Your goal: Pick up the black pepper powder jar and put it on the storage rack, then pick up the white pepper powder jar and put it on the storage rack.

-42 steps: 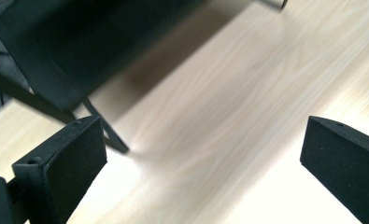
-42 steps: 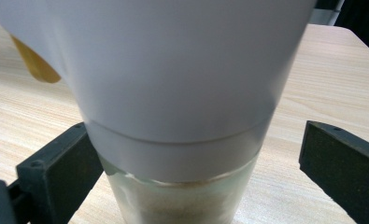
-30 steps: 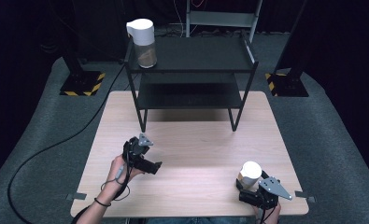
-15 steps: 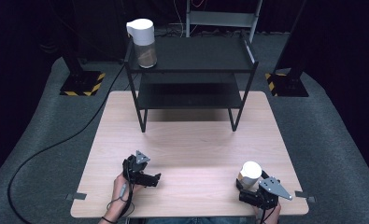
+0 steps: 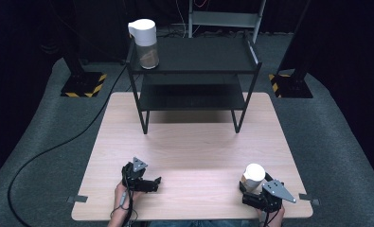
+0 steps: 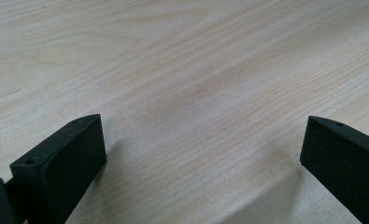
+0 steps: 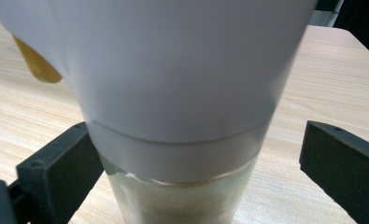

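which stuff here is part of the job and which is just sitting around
In the job:
- white-lidded jar standing between the open right tongs
- right tongs

Just about:
- left tongs, open over bare table
- second white-lidded jar on the black shelf rack
- black cable on the floor

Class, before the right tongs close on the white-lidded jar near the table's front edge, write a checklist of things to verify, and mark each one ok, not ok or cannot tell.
1. Right tongs open wide enough: ok, both jaws stand apart from the jar.
2. Jar centred between the jaws: not ok, it sits closer to the left jaw.
3. Jar upright on the table: ok in the high view.
4. Left tongs out of the way: ok, open over bare wood, well apart.
5. Lid seated firmly: cannot tell.
6. Second jar on the shelf undisturbed: ok, upright.
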{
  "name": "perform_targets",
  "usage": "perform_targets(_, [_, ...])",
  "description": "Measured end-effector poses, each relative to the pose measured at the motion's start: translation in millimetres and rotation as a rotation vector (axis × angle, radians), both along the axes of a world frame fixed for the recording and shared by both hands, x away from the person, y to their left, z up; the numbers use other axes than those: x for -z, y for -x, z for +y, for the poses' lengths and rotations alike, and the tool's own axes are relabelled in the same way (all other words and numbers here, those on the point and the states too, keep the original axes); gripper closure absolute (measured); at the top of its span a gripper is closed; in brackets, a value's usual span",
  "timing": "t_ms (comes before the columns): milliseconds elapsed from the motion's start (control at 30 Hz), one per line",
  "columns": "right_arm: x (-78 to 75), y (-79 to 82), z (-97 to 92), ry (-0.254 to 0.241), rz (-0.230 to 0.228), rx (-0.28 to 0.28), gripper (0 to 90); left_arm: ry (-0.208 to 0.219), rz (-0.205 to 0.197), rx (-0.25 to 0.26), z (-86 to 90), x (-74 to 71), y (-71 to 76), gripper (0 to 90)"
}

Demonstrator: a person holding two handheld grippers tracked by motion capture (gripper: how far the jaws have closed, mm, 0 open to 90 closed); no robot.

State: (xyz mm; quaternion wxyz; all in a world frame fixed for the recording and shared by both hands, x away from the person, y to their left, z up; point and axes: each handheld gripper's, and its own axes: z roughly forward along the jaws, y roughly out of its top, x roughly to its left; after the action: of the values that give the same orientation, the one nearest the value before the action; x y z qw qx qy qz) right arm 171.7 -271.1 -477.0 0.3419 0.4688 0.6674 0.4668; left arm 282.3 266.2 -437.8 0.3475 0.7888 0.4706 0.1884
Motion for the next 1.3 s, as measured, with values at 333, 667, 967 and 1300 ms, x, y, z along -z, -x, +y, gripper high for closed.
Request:
perform_targets(333, [1.5, 1.0, -1.4, -0.006, -0.009, -0.005, 0.0, -0.014, -0.003, -0.012, -2.7, -0.3, 0.0, 0.0])
perform_targets(667, [2.3, 2.6, 1.0, 0.003, -0.018, 0.004, 0.0, -0.017, -0.005, -0.019, -4.1, -0.2, 0.3, 0.0])
perform_targets(967, [2.7, 2.9, 0.6, 0.006, -0.022, -0.001, 0.0, -0.026, -0.005, -0.007, -4.8, -0.8, -0.1, 0.1])
perform_targets(1300, [3.8, 3.8, -0.4, 0.005, -0.03, -0.009, 0.0, -0.025, -0.005, -0.016, -6.2, -0.6, 0.0, 0.1])
